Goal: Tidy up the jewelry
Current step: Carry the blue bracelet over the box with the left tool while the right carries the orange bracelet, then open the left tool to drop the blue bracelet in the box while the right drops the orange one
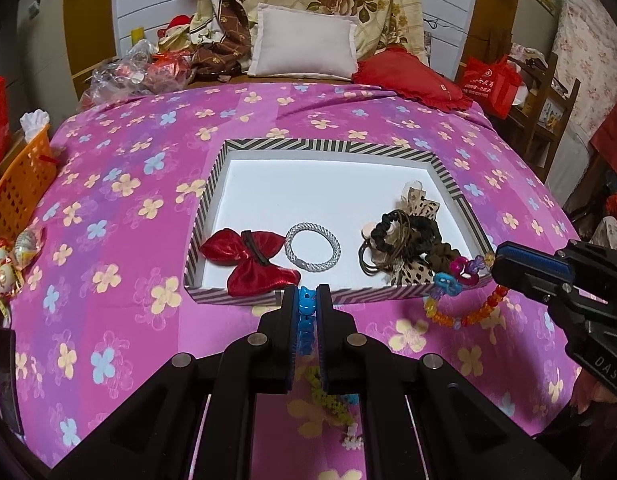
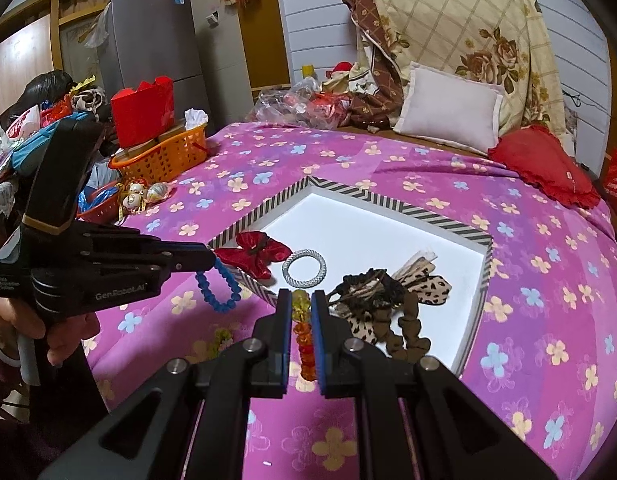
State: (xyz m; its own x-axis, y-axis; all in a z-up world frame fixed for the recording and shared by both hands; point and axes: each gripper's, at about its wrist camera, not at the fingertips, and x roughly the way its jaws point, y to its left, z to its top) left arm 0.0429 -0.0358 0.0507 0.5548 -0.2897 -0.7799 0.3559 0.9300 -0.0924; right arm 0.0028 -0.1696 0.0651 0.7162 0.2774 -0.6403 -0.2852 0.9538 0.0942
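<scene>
The left wrist view looked low and close along its fingers toward the striped tray [image 1: 252, 145] at frame centre; the right wrist view faced it obliquely from the side. Both shared the tray, pink bedspread [image 1: 120, 168] and pillows.

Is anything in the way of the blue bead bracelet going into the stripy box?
Only the box's low near wall. The left gripper, holding the blue bead bracelet, is just outside it. Right behind that wall lie the red bow and silver bangle; the white floor farther back is bare.
</scene>
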